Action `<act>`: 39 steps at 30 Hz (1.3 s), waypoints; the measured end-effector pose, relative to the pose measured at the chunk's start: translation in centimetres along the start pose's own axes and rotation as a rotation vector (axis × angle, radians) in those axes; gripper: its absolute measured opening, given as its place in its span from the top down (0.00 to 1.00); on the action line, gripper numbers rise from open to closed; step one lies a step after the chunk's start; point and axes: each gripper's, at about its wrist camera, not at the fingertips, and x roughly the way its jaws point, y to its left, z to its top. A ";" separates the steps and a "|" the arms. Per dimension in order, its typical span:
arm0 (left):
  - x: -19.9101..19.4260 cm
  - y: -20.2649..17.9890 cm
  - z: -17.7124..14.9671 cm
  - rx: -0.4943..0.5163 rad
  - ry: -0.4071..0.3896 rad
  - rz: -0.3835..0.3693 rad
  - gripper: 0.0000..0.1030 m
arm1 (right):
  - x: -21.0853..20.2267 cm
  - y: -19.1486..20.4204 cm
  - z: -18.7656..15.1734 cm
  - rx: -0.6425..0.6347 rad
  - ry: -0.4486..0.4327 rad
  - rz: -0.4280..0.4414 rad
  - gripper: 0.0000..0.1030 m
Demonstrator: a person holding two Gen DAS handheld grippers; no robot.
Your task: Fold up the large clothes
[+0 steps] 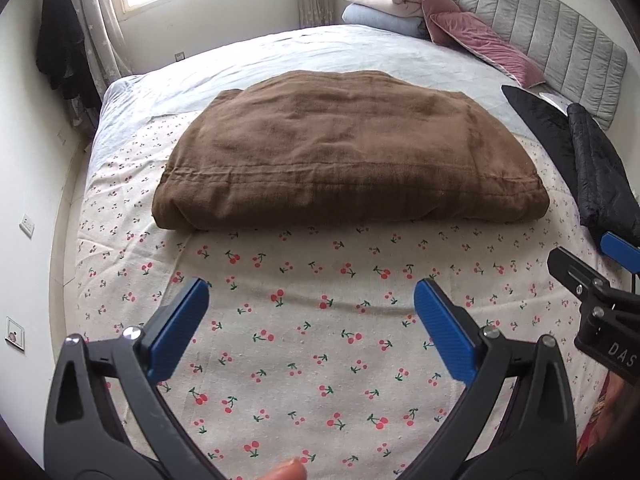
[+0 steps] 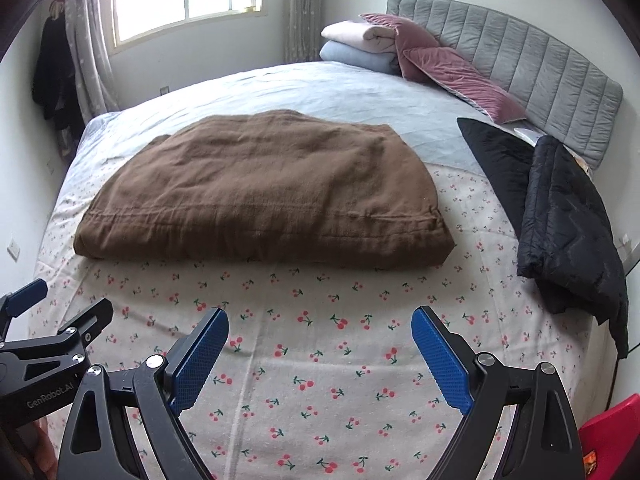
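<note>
A large brown garment (image 1: 348, 152) lies folded into a thick rectangle in the middle of the bed; it also shows in the right wrist view (image 2: 264, 192). My left gripper (image 1: 312, 300) is open and empty, held above the cherry-print sheet (image 1: 320, 340) short of the garment's near edge. My right gripper (image 2: 320, 328) is open and empty too, above the same sheet (image 2: 320, 380), short of the garment. Each gripper shows at the edge of the other's view: the right one (image 1: 600, 280) and the left one (image 2: 56, 312).
A folded black padded jacket (image 2: 568, 224) lies on the bed's right side (image 1: 600, 176). Pink pillows (image 2: 452, 68) and folded pink and blue blankets (image 2: 356, 44) rest against the grey headboard (image 2: 540, 64). Dark clothes (image 2: 52, 76) hang by the window at left.
</note>
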 end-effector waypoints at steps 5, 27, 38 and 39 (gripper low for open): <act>-0.1 0.1 -0.1 -0.002 0.005 -0.004 0.01 | -0.3 0.2 0.0 -0.006 -0.006 0.010 0.09; -0.1 0.0 -0.3 0.001 0.014 -0.008 0.01 | -0.5 0.9 -0.2 -0.031 -0.014 0.036 0.09; -0.2 -0.1 -0.2 0.000 0.016 -0.009 0.01 | -0.6 1.1 -0.2 -0.037 -0.012 0.037 0.09; -0.2 -0.1 -0.3 0.000 0.016 -0.009 0.01 | -0.6 1.1 -0.2 -0.037 -0.012 0.037 0.09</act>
